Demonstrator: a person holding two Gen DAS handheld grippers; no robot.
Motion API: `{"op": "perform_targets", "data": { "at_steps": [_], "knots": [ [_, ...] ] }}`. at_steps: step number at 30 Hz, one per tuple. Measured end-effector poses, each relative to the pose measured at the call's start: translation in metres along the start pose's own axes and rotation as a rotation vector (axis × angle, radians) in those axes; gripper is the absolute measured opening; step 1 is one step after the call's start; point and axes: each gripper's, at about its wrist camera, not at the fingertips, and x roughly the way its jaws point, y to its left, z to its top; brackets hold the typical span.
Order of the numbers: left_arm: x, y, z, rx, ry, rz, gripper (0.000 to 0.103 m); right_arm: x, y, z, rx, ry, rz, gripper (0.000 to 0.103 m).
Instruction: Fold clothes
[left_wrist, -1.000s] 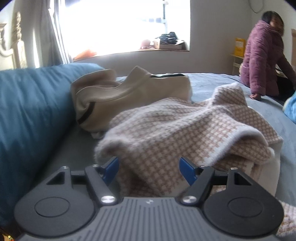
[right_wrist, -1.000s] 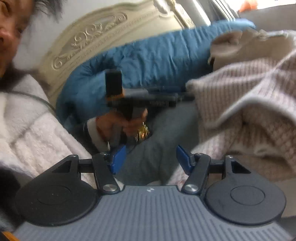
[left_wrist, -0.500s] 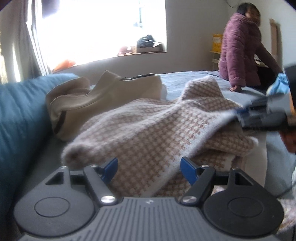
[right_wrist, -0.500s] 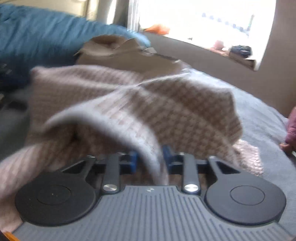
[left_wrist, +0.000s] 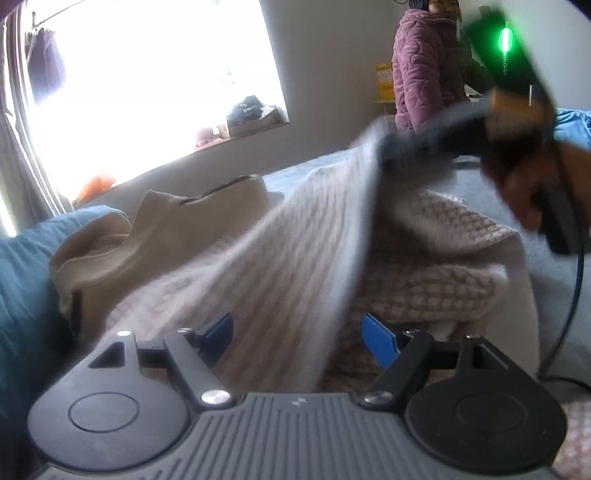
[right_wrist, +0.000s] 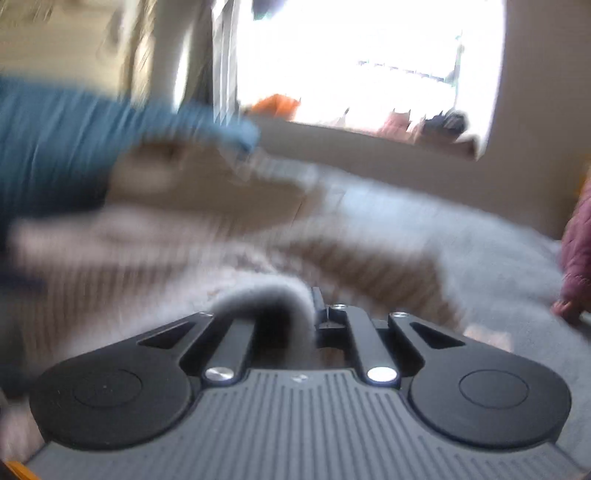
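Step in hand: picking up the sweater heaped mid-bed. Right gripper is clenched on a sweater edge, lifting it. Left gripper is released, sweater between its fingers, ungripped. Next, probably: left clamps, both spread it flat.

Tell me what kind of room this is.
Most likely a bedroom: clothes such as a checked knit sweater lie on a grey-covered bed, with a blue duvet and a bright window behind.
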Motion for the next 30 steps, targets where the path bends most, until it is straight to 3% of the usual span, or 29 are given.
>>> {"op": "perform_targets", "data": {
  "at_steps": [3,6,12,15,19,23,24,25,26,27,30],
  "knots": [
    [-0.003,0.005,0.003,-0.038,-0.043,0.035,0.078,-0.025,0.000,0.035,-0.011,-0.143,-0.033,0.003],
    [-0.014,0.003,0.009,-0.011,-0.114,0.092,0.078,-0.054,-0.003,0.066,-0.013,-0.235,-0.034,0.003],
    [-0.052,-0.005,0.017,0.025,-0.254,0.206,0.075,-0.110,-0.013,0.107,-0.024,-0.354,-0.047,0.003],
    [-0.068,0.002,0.018,0.015,-0.260,0.303,0.075,-0.135,-0.024,0.123,0.007,-0.392,-0.048,0.003],
    [-0.093,0.026,0.024,-0.091,-0.249,0.224,0.077,-0.164,-0.025,0.140,0.032,-0.421,-0.017,0.003],
    [-0.107,0.010,0.024,-0.001,-0.248,0.196,0.075,-0.197,-0.006,0.154,-0.025,-0.472,-0.005,0.003],
    [-0.108,0.005,0.023,0.012,-0.241,0.192,0.072,-0.204,-0.004,0.156,-0.029,-0.486,-0.004,0.003],
    [-0.109,0.001,0.022,0.016,-0.238,0.189,0.054,-0.211,-0.003,0.159,-0.033,-0.500,-0.011,0.003],
    [-0.110,-0.001,0.022,0.008,-0.233,0.188,0.029,-0.217,-0.003,0.161,-0.033,-0.511,-0.021,0.003],
    [-0.112,0.000,0.024,-0.012,-0.231,0.190,0.021,-0.225,-0.005,0.164,-0.025,-0.519,-0.028,0.003],
    [-0.134,0.014,0.032,-0.078,-0.281,0.239,0.014,-0.243,-0.017,0.166,-0.007,-0.526,-0.053,0.003]
  ]
}}
